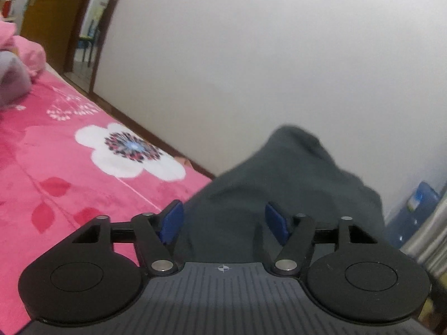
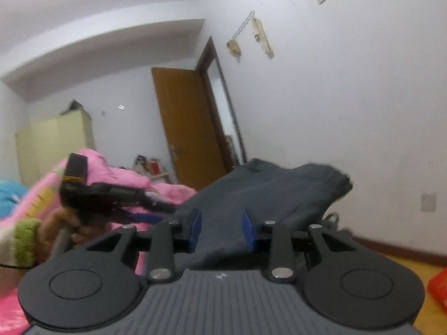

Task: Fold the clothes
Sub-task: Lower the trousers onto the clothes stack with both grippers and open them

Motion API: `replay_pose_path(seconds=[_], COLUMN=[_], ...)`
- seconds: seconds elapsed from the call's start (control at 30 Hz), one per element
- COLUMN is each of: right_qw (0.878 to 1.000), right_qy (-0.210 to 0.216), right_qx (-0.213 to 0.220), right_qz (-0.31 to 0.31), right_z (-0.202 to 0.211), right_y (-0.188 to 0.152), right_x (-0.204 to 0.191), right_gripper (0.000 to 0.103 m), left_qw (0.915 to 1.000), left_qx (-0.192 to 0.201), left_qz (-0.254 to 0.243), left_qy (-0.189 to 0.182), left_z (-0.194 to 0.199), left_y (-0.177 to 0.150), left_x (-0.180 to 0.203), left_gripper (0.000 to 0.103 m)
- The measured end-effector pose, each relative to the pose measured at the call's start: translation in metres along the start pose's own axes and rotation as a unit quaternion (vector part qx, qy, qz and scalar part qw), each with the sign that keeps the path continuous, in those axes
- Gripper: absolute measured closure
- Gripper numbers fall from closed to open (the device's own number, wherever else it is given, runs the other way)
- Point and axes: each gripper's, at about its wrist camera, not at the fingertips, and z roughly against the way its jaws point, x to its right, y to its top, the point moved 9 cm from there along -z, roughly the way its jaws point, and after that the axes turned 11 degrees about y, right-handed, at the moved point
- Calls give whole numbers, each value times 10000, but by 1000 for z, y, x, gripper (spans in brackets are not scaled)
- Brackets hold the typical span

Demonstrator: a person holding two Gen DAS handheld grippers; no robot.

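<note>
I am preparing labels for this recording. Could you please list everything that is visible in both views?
dark grey garment: 1, between the jaws of both grippers
bedcover: 1, pink with white flower, on bed
pink quilt: 1, heaped at the far end
door: 1, brown, open
cabinet: 1, pale yellow, by far wall
wall hooks: 1 set, on white wall
blue container: 1, by wall
red crate: 1, on floor
left gripper: black, blue pads
right gripper: black, blue pads
hand: 1, striped cuff
</note>
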Motion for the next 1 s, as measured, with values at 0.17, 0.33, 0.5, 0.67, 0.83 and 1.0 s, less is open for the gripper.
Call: replay_pose_path(seconds=[0.17,0.33,0.5,0.67,0.83,1.0], right_qw=[9775,9239,9247,9228,9284,9330], right_qy=[256,758,894,742,722,902], right_qx=[119,72,-202,-314,-286,-249], right_qz=[-2093,-3751,-3695,-3767,-3633,-3475], right_z=[22,12,-13,-13,-5,-5], right_y=[-30,-52,-43,-53,-49,-37], right_x=[17,34,28,23,16,-1], right_gripper=[48,45,46,69,94,95], left_qw=[9989,9873,9842,9798,9861,9887], left_qx=[-256,-726,-877,-992,-603,-362], left_qz=[364,1407,1510,1719,1520,1408], left_qy=[162,-122,-281,-229,-290,-357], left_z=[-14,-14,-24,-34,-23,-11], left_y=[0,-9,-15,-23,-13,2], left_x=[-26,-38,-31,-26,-17,-16], left_gripper=[30,30,48,69,93,95])
